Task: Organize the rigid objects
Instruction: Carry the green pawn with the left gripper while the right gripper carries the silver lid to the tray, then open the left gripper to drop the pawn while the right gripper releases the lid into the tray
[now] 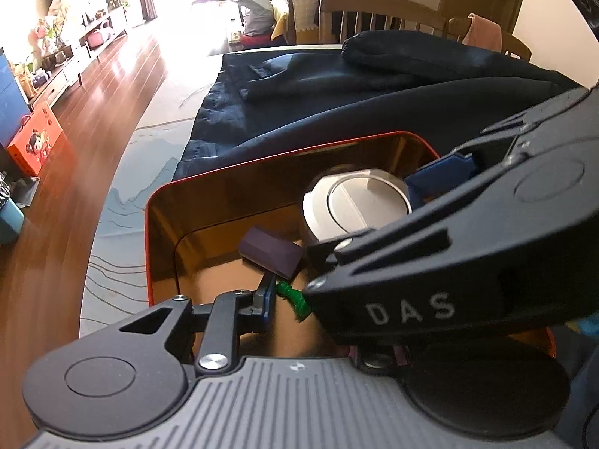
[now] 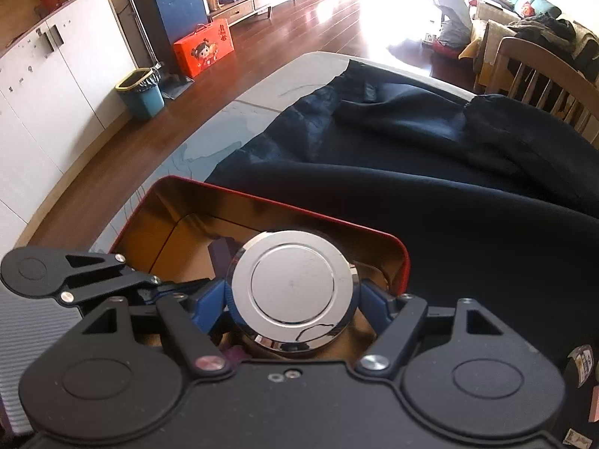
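Right wrist view is showing the right gripper clamping its 2 blue pads on the round metal lid, inside the red-rimmed tin. The disc is lying flat, face up, with no long axis. It is best lowered level before releasing. I cannot tell the left gripper's state.

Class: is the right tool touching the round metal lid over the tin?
Touching. In the right wrist view, the right tool has a blue finger pressed on each side of the metal lid.
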Demonstrator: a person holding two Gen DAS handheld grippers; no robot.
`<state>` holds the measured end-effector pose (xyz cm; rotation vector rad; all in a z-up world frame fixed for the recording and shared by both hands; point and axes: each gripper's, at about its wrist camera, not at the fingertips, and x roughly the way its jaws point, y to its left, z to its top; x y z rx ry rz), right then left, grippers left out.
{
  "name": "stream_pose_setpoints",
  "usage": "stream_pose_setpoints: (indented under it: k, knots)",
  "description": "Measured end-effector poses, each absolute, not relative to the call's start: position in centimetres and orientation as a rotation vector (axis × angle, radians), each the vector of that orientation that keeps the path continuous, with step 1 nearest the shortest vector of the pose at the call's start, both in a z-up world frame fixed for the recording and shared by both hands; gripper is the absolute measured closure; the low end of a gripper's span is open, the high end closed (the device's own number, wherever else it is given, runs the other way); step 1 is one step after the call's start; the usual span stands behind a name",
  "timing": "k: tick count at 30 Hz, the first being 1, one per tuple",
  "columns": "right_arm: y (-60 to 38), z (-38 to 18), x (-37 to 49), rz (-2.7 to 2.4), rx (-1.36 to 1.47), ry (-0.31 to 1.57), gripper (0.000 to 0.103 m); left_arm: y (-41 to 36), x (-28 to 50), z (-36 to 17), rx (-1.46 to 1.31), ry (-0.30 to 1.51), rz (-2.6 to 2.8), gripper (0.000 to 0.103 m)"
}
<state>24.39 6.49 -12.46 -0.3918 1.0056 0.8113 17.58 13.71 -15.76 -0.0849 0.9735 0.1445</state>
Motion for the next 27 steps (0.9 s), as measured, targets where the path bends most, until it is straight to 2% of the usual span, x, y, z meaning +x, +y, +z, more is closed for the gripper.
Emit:
stream_pose_setpoints:
  k: [13,19,27]
  knots:
    - [6.8,-12.7,24.4,0.806,-0.391,1.04,0.027,13.7,17.5,-15.6,-0.098,0.994,0.16,0.079]
    - [6.5,-12.3,24.4,0.807,-0.344,1.054,0.018,13.9,16.8,-15.1,-0.124,0.985,0.161,0.079]
    - [5.8,-10.6,23.7,0.803,-0.32,1.02,0.018,13.5,15.4,-13.7,-0.134,0.959,0.157,0.079]
